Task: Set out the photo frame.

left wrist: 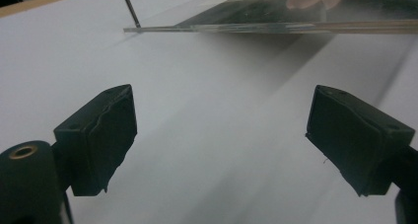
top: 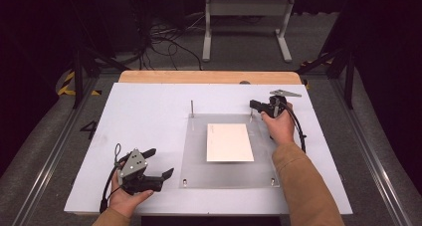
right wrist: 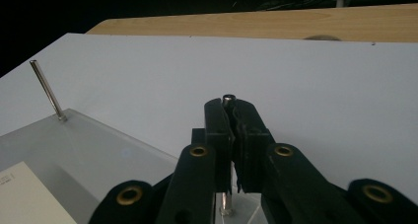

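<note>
Nearest, the left gripper (top: 160, 163) idles on the tabletop (top: 149, 111), fingers wide apart on nothing, while the right gripper (right wrist: 231, 110) at the clear plate's (top: 195, 161) far right corner is clamped on a thin, stiff, slippery steel pin (right wrist: 227, 99), best pinched mid-shaft.

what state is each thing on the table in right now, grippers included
left gripper: open, nothing between its jaws, resting at the near left of the white board
right gripper: shut on the right rear pin
left rear pin: upright, untouched
clear plate: flat on the white board
white card: flat on the clear plate
</note>
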A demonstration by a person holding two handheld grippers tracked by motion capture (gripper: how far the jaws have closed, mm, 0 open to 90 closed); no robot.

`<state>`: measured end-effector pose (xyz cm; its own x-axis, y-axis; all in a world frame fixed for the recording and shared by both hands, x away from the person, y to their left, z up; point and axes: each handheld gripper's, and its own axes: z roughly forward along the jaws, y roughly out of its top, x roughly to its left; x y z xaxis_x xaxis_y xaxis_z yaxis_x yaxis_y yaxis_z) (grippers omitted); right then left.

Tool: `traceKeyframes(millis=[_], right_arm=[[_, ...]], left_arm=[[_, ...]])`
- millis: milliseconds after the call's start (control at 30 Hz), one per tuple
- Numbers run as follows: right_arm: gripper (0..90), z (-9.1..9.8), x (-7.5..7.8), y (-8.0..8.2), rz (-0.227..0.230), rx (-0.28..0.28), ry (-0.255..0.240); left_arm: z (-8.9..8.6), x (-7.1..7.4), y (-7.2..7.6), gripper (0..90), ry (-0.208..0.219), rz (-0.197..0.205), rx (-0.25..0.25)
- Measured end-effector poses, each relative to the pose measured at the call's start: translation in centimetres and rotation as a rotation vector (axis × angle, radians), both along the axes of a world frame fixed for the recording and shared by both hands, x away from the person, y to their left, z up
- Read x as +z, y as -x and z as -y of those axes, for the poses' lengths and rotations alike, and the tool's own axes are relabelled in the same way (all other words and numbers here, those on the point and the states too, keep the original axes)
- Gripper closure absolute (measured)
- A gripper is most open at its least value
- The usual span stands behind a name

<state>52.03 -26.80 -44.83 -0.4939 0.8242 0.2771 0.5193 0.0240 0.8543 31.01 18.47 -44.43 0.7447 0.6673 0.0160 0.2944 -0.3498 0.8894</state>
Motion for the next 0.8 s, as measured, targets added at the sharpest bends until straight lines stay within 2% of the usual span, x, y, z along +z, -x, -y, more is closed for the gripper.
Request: traceKeyframes(millis=[133,200,433,467,567,700,800], right_arm=[[85.9,0.0,-0.1,-0.1,-0.004,-0.001,-0.009],[85.9,0.1,-0.1,-0.1,-0.007,0.000,-0.016],[85.8,0.1,-0.2,-0.2,-0.014,-0.007,-0.028],[85.8,0.1,-0.2,-0.2,-0.016,-0.007,-0.031],[85.8,0.1,-0.1,-0.2,-0.018,-0.008,-0.031],[85.8,0.1,-0.1,-0.2,-0.019,-0.008,-0.029],[85.7,0.0,-0.2,-0.3,-0.022,-0.012,-0.034]], left_arm=[[0.5,0.1,-0.2,10.6,0.036,0.038,-0.037],[1.1,0.1,-0.4,6.8,0.032,0.064,-0.043],[2.7,0.1,-0.7,6.9,0.023,0.078,-0.092],[3.2,0.3,-0.9,6.9,0.033,0.097,-0.108],[3.5,0.6,-1.0,8.7,0.039,0.111,-0.125],[4.4,1.1,-1.4,9.0,0.050,0.158,-0.151],[5.2,0.9,-1.8,9.8,0.078,0.179,-0.177]])
